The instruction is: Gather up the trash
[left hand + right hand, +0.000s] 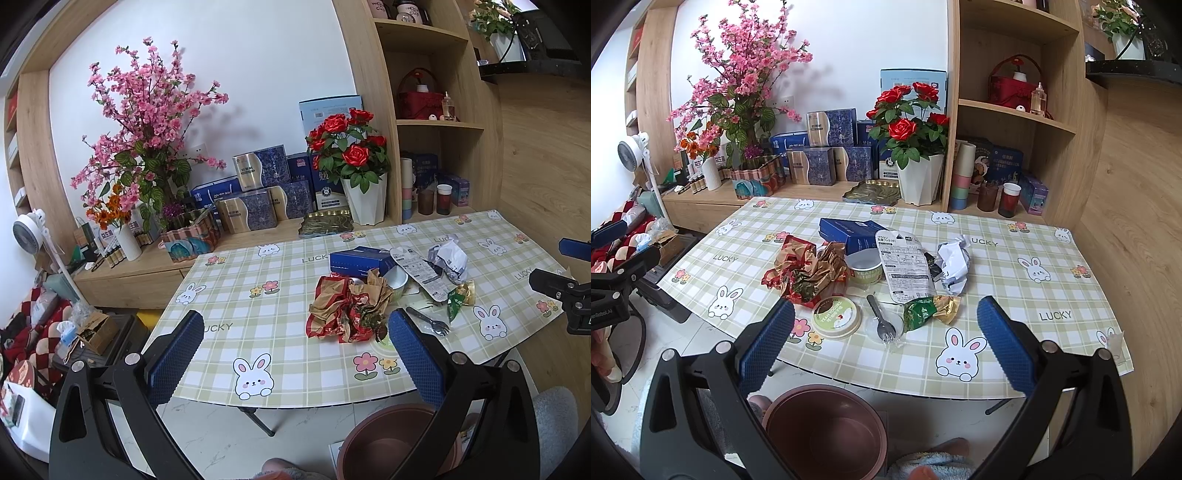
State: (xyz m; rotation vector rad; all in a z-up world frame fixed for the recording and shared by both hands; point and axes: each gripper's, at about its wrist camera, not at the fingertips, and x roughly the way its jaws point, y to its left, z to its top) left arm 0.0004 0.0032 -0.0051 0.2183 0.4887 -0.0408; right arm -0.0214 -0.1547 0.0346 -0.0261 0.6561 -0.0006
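Trash lies in a heap on the checked tablecloth [1015,280]: crumpled red-gold wrapping paper [801,269] [343,310], a blue box [849,230] [360,260], a green cup [866,269], a round lid [836,317], a plastic spoon-fork [881,321] [430,321], a white package card [905,264], crumpled white paper [955,262] [448,258] and a green-gold wrapper [929,310] [458,299]. A brown bin [827,432] [399,439] stands on the floor below the table's near edge. My left gripper [295,354] is open and empty. My right gripper [886,343] is open and empty, above the near edge.
A wooden sideboard behind the table holds a pink blossom arrangement [738,85], a potted red rose [916,147], blue boxes [827,155] and cups [1008,199]. A fan [29,232] and clutter stand at the left on the floor.
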